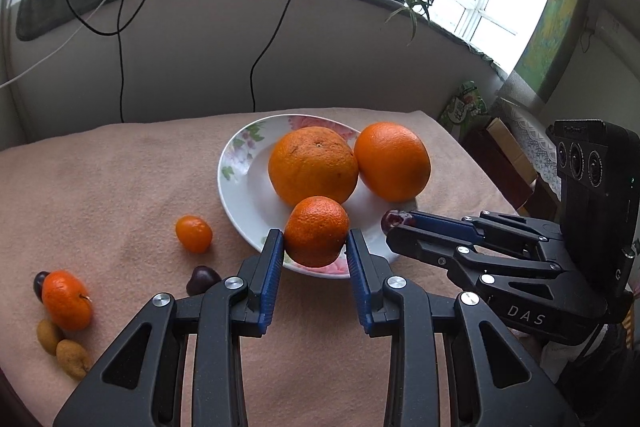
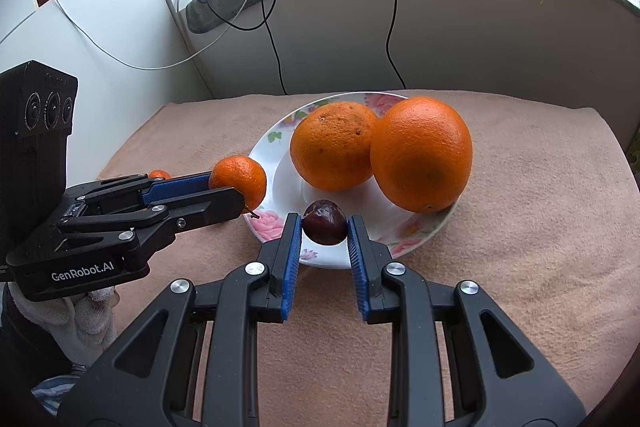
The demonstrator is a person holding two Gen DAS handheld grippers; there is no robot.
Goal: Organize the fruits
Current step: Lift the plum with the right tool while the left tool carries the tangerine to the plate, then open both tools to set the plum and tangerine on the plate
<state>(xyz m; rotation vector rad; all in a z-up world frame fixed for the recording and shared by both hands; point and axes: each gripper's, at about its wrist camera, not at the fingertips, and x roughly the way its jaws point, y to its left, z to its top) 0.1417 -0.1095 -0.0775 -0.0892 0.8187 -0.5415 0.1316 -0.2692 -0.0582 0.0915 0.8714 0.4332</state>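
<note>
Left tool point(image 1: 315, 242) clamped on a small mandarin point(image 1: 317, 231), blue pads pressing its two sides, fruit held over the near rim of the flowered plate point(image 1: 236, 163). Right tool point(image 2: 324, 227) clamped on a dark cherry point(image 2: 324, 222), likewise above the plate's near edge, just to the right of the left tool.

Beyond both tools, on the plate: a rough-skinned orange point(image 1: 313, 165) and a smooth orange point(image 1: 392, 161), touching each other, the smooth one on the right and leaning over the rim.

Left of the left tool, on the pink cloth covering the worktop point(image 1: 120, 179): a kumquat point(image 1: 193, 234) near the plate, another cherry point(image 1: 202, 279) just beside the left finger's base. Further left and well apart from the plate: a second mandarin point(image 1: 66, 299) with a dark cherry point(image 1: 40, 283) touching its far side, and two brownish small fruits point(image 1: 60, 345) just nearer the camera.

Gloved hand point(image 2: 86, 311) visible under the left tool in the right wrist view.
</note>
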